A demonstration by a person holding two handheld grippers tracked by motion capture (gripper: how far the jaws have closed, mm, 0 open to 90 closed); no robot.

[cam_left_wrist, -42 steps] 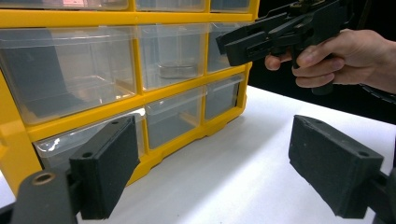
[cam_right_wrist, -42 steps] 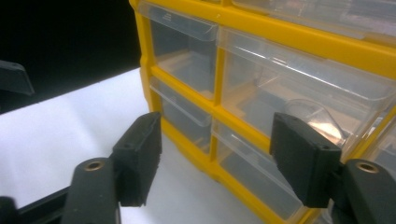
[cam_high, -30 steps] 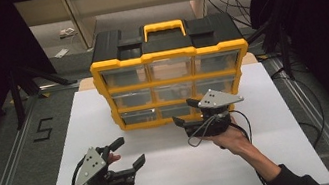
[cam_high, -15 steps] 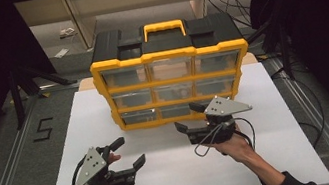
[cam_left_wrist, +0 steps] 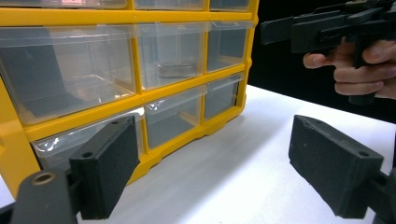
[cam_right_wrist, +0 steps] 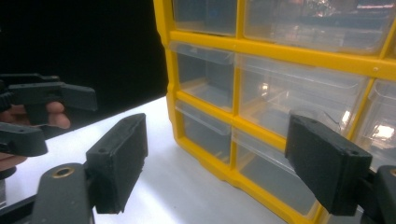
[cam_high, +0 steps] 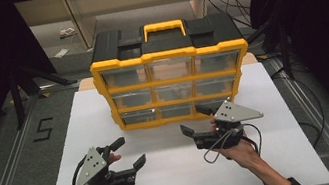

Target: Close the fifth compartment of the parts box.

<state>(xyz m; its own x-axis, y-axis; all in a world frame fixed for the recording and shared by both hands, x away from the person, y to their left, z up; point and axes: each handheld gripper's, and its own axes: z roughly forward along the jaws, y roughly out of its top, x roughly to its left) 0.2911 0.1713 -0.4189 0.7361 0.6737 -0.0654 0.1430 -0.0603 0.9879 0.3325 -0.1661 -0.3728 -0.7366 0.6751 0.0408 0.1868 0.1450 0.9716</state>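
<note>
In front of the yellow-framed plastic organiser with clear drawers (cam_high: 174, 86) standing on the white bench (cam_high: 176, 171), the right hand-held gripper (cam_high: 196, 120) has drawn back from the bottom-row drawers, jaws just opening wide and empty, suggesting release; the left hand-held gripper (cam_high: 128, 152) waits wide.

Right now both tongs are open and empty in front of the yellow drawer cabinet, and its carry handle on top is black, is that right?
Not quite: the carry handle is yellow, as the high view shows; only the lid sections beside it are black. The rest holds: the left tongs and the right tongs are open and empty in front of the yellow drawer cabinet.
</note>
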